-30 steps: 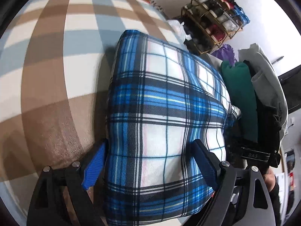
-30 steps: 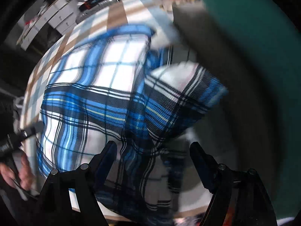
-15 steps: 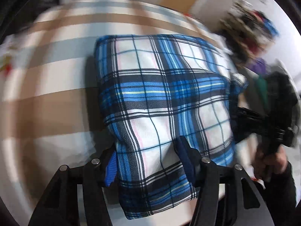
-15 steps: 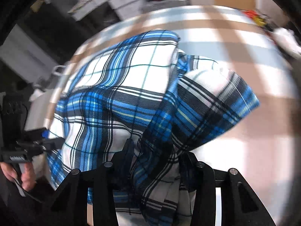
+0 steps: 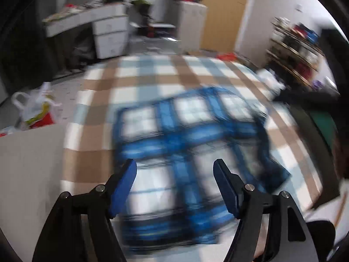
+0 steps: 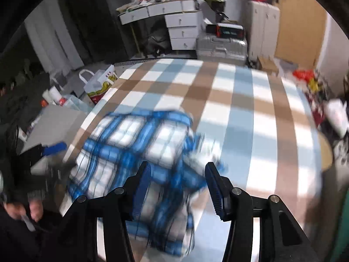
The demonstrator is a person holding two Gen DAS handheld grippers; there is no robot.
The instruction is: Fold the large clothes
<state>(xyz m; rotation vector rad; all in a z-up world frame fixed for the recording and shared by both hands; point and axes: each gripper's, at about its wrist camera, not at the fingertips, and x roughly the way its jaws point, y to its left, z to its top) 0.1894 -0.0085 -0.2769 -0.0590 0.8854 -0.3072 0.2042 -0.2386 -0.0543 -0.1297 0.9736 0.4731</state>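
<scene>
A folded blue, white and black plaid garment (image 5: 187,152) lies on the checked brown, blue and white cover (image 5: 152,74); it is motion-blurred. It also shows in the right wrist view (image 6: 135,152) on the same cover (image 6: 250,109). My left gripper (image 5: 174,181) is open and empty, raised above the garment's near edge. My right gripper (image 6: 177,183) is open and empty above the garment's loose corner. The left gripper's blue pad (image 6: 54,147) shows at the left of the right wrist view.
A white plastic bag (image 5: 37,109) sits on the floor at the left. A white desk with drawers (image 6: 174,21) and a silver suitcase (image 6: 220,45) stand beyond the cover. A shoe rack (image 5: 296,50) is at the right. A green garment (image 5: 322,126) lies at the right edge.
Both grippers were shut on the plaid garment half a second ago. Now both have opened, let go and lifted back. The garment lies flat on the cover.
</scene>
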